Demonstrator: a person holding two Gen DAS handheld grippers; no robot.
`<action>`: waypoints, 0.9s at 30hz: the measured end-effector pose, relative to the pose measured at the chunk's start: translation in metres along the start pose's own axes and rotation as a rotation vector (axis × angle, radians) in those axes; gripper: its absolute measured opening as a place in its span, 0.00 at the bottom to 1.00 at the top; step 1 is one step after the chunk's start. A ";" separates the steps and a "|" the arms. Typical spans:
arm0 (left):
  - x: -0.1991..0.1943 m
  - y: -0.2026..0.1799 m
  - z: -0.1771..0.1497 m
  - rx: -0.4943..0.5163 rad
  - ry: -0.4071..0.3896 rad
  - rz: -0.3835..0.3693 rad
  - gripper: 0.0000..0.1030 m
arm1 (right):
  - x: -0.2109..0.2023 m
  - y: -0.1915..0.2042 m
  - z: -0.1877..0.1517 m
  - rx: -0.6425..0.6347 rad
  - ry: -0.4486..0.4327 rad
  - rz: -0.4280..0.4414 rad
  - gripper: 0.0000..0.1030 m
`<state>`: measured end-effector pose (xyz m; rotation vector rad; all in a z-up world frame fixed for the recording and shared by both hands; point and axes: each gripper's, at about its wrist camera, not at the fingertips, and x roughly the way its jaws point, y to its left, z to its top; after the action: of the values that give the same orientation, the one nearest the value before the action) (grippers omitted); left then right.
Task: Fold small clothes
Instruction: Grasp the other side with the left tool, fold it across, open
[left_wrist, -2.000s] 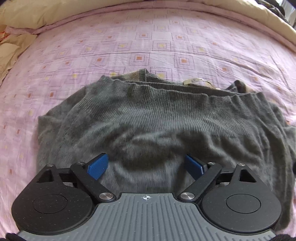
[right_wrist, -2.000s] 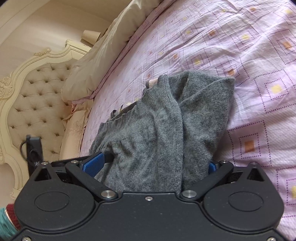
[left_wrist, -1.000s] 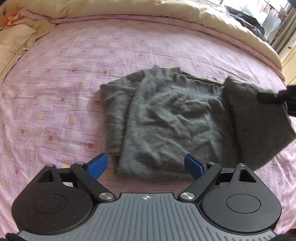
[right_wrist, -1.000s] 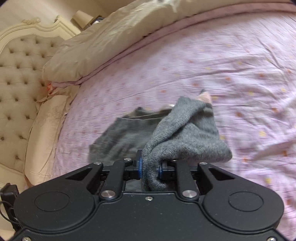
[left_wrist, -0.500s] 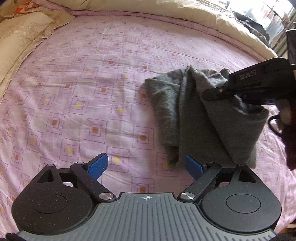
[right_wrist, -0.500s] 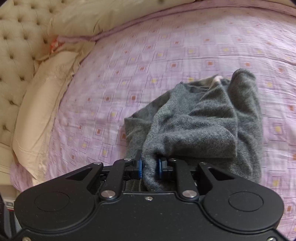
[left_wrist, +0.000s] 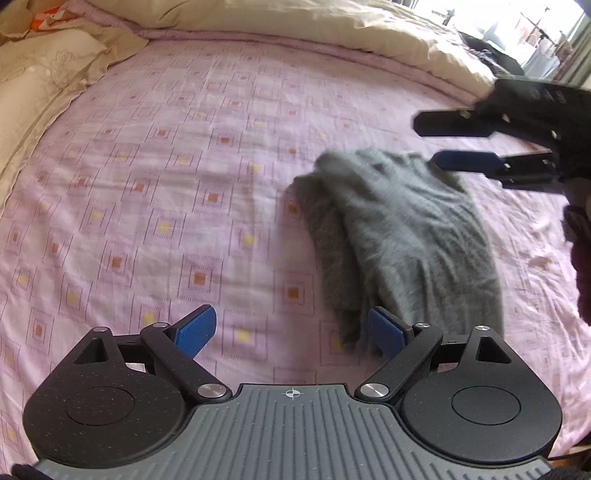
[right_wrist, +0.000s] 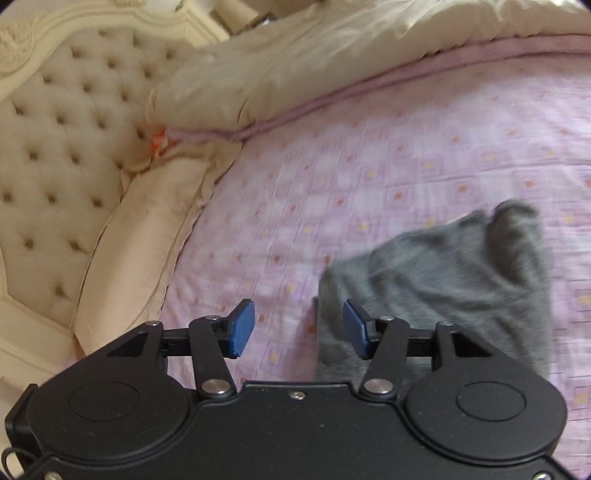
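- Left wrist view looks from low over the bed (left_wrist: 147, 184) toward the far duvet (left_wrist: 295, 22), near the sweater (left_wrist: 399, 229).
- Right wrist view faces the headboard (right_wrist: 55, 147), close above the bed.
- Both share the sweater and bed.

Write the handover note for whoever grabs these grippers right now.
Left gripper: open, empty, low over the pink sheet, at the near edge of the grey sweater.
Right gripper: open, holding nothing, above the sweater's far end.
Sweater: lying folded into a narrow strip on the bed, both sides turned in.
Left: probably fold the strip end to end, then smooth it.
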<state>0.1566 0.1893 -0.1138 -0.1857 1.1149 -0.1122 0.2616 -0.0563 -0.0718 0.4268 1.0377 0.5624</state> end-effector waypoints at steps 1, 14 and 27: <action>-0.002 -0.002 0.005 0.005 -0.010 -0.008 0.87 | -0.006 -0.004 0.001 0.001 -0.012 -0.015 0.59; 0.055 -0.036 0.062 -0.096 0.040 -0.171 0.87 | -0.047 -0.056 -0.059 -0.105 0.082 -0.242 0.63; 0.123 -0.027 0.106 -0.125 0.131 -0.170 0.32 | -0.034 -0.017 -0.094 -0.355 0.102 -0.188 0.63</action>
<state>0.3061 0.1502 -0.1716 -0.3891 1.2368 -0.2089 0.1681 -0.0846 -0.1007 -0.0130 1.0370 0.5897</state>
